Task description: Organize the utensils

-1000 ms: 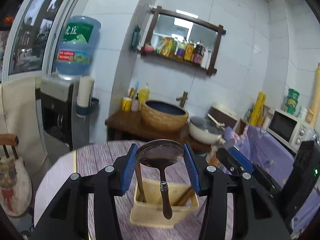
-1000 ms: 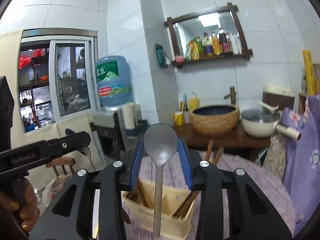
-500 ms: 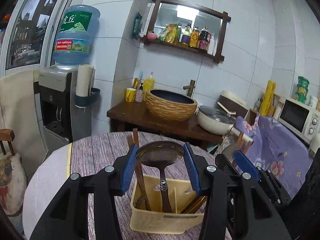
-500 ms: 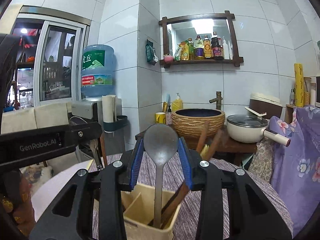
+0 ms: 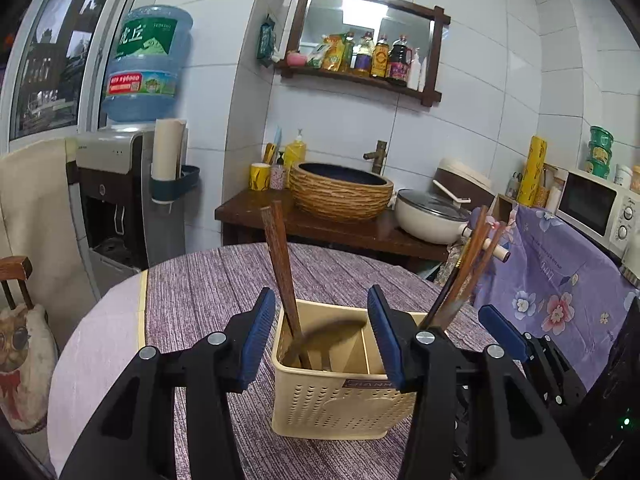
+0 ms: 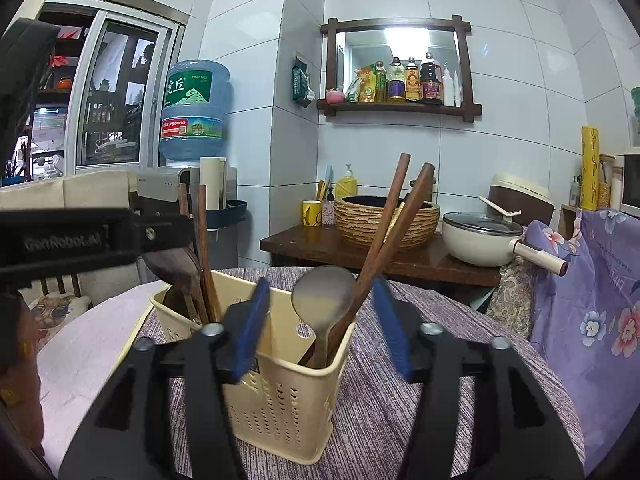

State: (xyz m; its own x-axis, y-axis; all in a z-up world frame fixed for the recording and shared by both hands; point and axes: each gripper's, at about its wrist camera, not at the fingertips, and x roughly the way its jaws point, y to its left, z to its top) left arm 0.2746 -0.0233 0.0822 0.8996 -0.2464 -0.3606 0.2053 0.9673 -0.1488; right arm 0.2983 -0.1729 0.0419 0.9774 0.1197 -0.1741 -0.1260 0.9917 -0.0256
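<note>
Release step: both hand-held grippers, left (image 5: 322, 330) and right (image 6: 320, 322), jaws just opening and clear, with dark spoon (image 5: 326, 334) and steel spoon (image 6: 322, 300) dropped into the caddy (image 6: 288, 392) just ahead; next, likely lift clear of chopsticks (image 6: 384, 236).

Water dispenser (image 5: 116, 184), woven basin (image 5: 340, 192), lidded pan (image 6: 480, 236), microwave (image 5: 596, 204), condiment shelf (image 6: 400, 92)

Perforated cream plastic caddy (image 6: 280, 392); dull metal spoon (image 6: 323, 294); dark wooden chopsticks (image 6: 394, 216); ribbed purple cloth (image 5: 208, 280); glossy white tiles (image 6: 500, 140).
</note>
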